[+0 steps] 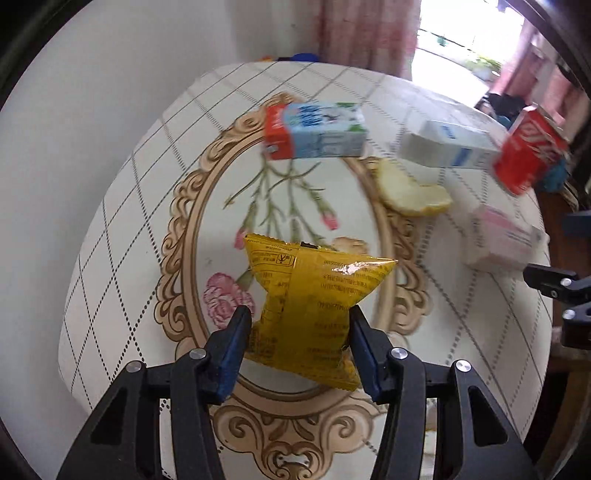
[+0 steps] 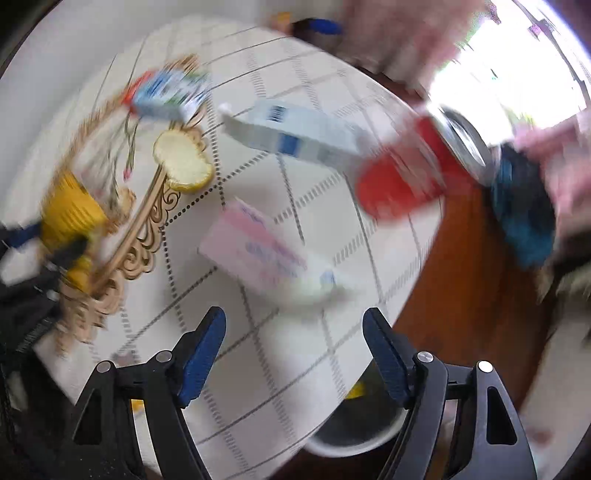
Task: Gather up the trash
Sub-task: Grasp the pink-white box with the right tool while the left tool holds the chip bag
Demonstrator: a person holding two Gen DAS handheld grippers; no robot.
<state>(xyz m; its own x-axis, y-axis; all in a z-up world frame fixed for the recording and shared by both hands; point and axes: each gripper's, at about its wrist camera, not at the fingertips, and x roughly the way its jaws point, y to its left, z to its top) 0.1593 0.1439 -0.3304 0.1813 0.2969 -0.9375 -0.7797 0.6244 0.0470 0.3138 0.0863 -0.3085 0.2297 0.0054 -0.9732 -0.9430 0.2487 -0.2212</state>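
My left gripper (image 1: 297,321) is shut on a yellow snack packet (image 1: 314,295) and holds it above the round table (image 1: 122,229). The packet also shows blurred in the right wrist view (image 2: 74,214). On the table lie a blue and red milk carton (image 1: 314,131), a white and blue box (image 1: 447,146), a red can (image 1: 528,151), a piece of yellow peel (image 1: 410,190) and a pink and white box (image 1: 506,240). My right gripper (image 2: 295,332) is open and empty above the table's near edge, just short of the pink and white box (image 2: 258,251).
A white bin (image 2: 354,432) stands on the brown floor below the table's edge, between my right fingers. A white wall is at the left, pink curtains (image 1: 365,33) and a bright window at the back. The right wrist view is blurred.
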